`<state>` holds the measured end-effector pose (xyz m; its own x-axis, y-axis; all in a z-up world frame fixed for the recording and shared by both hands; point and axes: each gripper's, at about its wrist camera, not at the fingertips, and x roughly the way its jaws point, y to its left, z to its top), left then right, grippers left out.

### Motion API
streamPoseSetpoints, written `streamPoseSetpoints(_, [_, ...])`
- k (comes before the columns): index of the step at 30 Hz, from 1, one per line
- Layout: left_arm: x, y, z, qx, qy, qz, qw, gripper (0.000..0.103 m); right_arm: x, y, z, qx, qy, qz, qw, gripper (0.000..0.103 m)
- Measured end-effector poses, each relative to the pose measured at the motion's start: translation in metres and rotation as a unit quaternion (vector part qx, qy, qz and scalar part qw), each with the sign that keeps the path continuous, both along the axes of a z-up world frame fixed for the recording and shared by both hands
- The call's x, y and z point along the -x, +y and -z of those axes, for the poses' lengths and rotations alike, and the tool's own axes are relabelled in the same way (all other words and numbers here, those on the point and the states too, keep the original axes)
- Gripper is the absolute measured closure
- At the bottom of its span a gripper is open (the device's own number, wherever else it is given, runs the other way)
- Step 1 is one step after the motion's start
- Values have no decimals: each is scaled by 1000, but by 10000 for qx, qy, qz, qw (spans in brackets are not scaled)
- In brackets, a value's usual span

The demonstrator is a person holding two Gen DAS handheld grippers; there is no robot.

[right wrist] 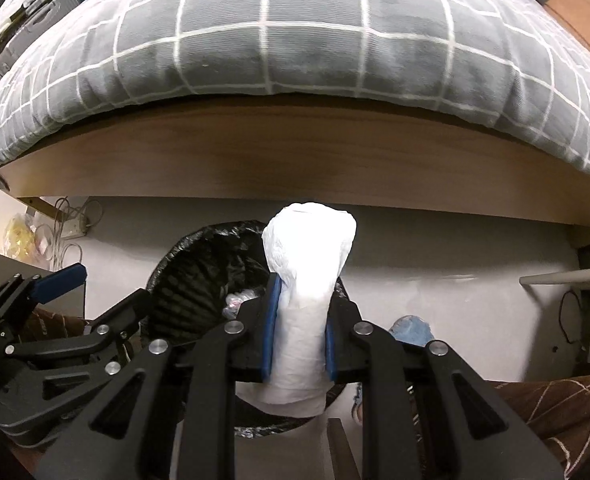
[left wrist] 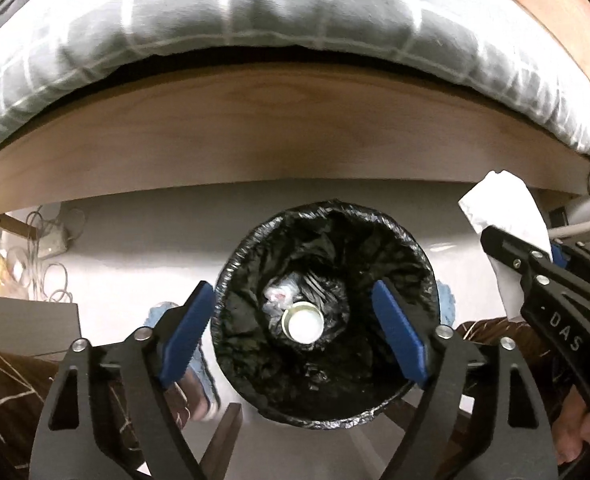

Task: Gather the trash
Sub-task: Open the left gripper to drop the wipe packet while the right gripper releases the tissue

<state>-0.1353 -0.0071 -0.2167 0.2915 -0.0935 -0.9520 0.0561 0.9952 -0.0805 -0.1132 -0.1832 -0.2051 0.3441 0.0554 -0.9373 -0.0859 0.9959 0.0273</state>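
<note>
Below your left gripper (left wrist: 295, 332), jaws spread wide and empty, one bin (left wrist: 327, 400) hides blurred scraps. Your right gripper (right wrist: 299, 328) clamps one white tissue wad (right wrist: 305, 280) just beside its rim; the wad's base is cut off.

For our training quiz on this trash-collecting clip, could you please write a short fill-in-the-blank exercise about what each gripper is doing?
1. The right gripper is shut on a crumpled ____ tissue wad.
2. The left gripper hangs open above the round bin lined with a ____ plastic bag.
3. On the bin's bottom lies a round white ____.
4. Behind the bin stands a bed with a grey ____ quilt.

Missing words: white; black; lid; checked
</note>
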Motion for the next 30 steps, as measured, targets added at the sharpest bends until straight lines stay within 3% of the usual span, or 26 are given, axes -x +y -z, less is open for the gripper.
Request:
streamPoseSetpoints(7, [-3, 31, -7, 134, -134, -379, 9991, 6, -3, 24, 4, 26, 99, -204, 9997, 85])
streamPoseSetpoints(20, [-3, 64, -7, -109, -84, -663, 9977, 6, 0, 57, 7, 31, 208, -543, 9983, 84])
streamPoseSetpoints(22, [-4, 66, -8, -128, -90, -672, 9976, 6, 1, 60, 9, 50, 253, -579, 9980, 82])
streamPoseSetpoints(24, [-4, 64, -11, -180, -112, -643, 9977, 6, 2, 61, 10, 99, 266, -617, 9977, 72])
streamPoseSetpoints(30, [-3, 63, -17, -174, -181, -606, 9978, 6, 3, 59, 11, 168, 285, -651, 9973, 62])
